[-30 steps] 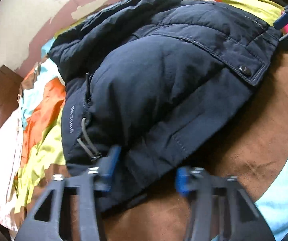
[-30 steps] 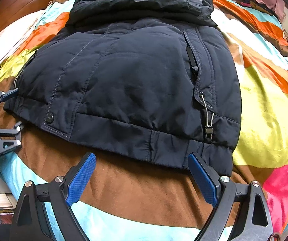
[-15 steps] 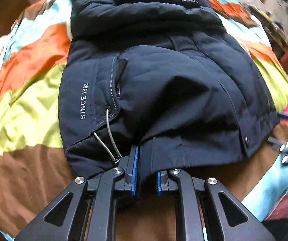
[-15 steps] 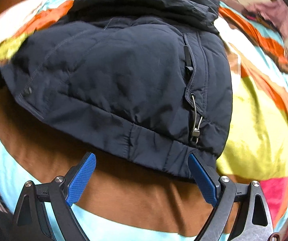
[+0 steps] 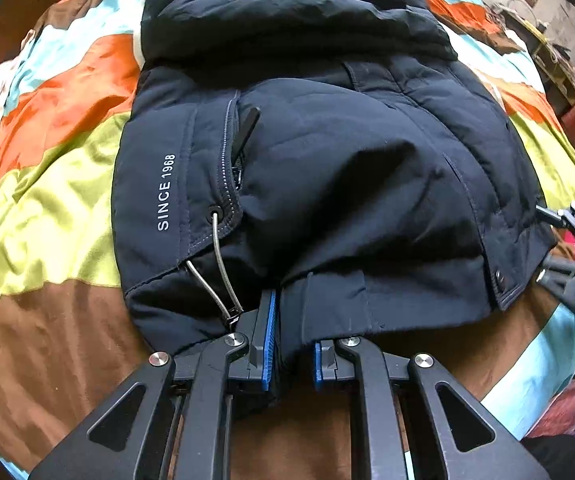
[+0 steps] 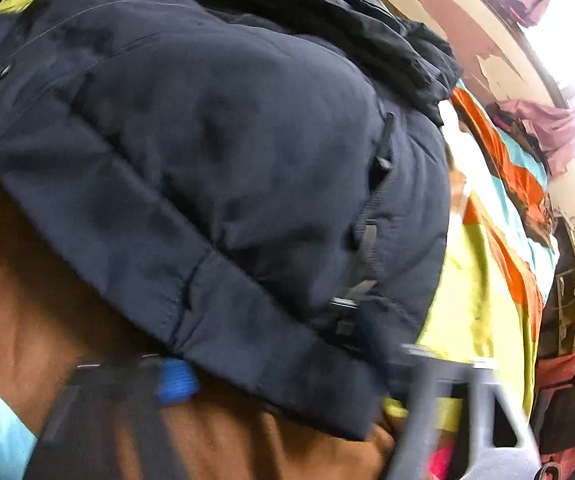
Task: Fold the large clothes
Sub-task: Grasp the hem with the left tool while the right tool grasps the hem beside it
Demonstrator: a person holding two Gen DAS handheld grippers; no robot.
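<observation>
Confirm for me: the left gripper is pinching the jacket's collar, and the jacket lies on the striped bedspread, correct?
Not the collar. In the left wrist view the left gripper pinches the jacket's bottom hem, beside the drawcord. The jacket does lie on the striped bedspread.

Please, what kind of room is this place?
Most likely a bedroom. The dark jacket lies on a colourful striped bedspread covering a bed, and pink clothes hang near a bright window.

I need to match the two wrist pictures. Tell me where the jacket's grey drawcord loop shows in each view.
Left wrist: the drawcord loop hangs lower left of centre, beside the SINCE 1968 print, just above the left tongs.
Right wrist: blurred, lower right of centre at the hem.
Shared landmark: the pocket zipper directly above the loop.
</observation>
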